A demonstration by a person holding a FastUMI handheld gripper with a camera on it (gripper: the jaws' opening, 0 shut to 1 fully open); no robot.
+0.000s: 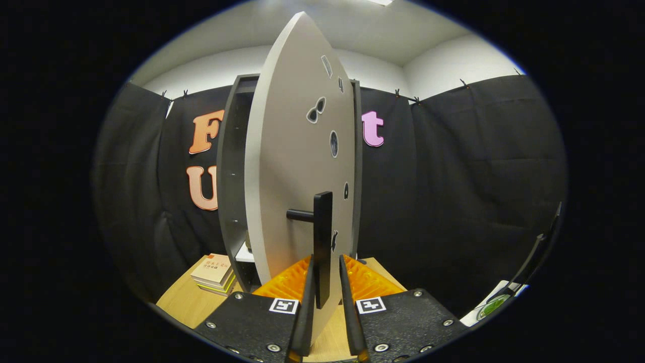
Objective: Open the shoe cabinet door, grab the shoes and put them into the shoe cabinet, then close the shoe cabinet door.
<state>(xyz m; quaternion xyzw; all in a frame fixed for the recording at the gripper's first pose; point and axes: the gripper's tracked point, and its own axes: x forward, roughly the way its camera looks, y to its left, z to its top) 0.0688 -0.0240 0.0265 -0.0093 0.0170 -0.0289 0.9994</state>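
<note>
The grey shoe cabinet (229,166) stands on a wooden table, and its pale door (292,151) is swung out towards me, almost edge-on. A dark vertical handle (322,237) sticks out from the door on a short post. My gripper (326,269) is right at the door, its two fingers closed in on the lower part of the handle from both sides. The left finger (308,292) lies against the handle and the right finger (346,292) sits tight beside it. Behind the door I see a strip of the cabinet's inside with a white shelf (244,254).
A small stack of books (214,275) lies on the wooden table (181,305) left of the cabinet. At the far right, a dark slanted bar (534,257) rises above a white object with a green patch (491,306). Black cloth walls close in the booth.
</note>
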